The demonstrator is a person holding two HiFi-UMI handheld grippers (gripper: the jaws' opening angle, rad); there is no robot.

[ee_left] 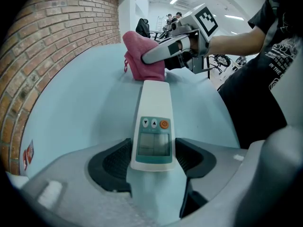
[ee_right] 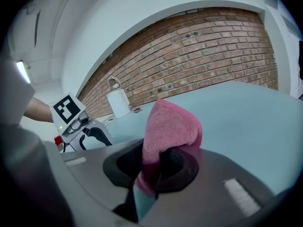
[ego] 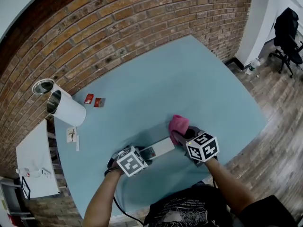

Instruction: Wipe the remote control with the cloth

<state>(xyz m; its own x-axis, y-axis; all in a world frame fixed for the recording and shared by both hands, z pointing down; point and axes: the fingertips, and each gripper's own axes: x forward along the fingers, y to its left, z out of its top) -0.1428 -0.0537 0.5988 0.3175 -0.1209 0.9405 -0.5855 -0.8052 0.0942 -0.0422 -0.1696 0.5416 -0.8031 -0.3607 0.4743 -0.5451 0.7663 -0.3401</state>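
Observation:
A white remote control (ego: 162, 147) with a small screen and an orange button lies flat on the blue table (ego: 189, 79). My left gripper (ego: 147, 153) is shut on its near end, one pad against each side (ee_left: 154, 112). My right gripper (ego: 182, 135) is shut on a folded pink cloth (ego: 178, 123). The cloth (ee_right: 170, 126) sticks up out of the jaws. In the left gripper view the cloth (ee_left: 142, 60) sits at the remote's far end, low over the table. Whether it touches the remote I cannot tell.
A white cylinder (ego: 66, 109) lies on its side near the table's left edge, a metal can (ego: 42, 86) behind it. Two small red packets (ego: 94, 100) and a paper slip (ego: 72, 135) lie nearby. A brick wall (ego: 142, 18) runs along the far side. An office chair (ego: 289, 32) stands at the far right.

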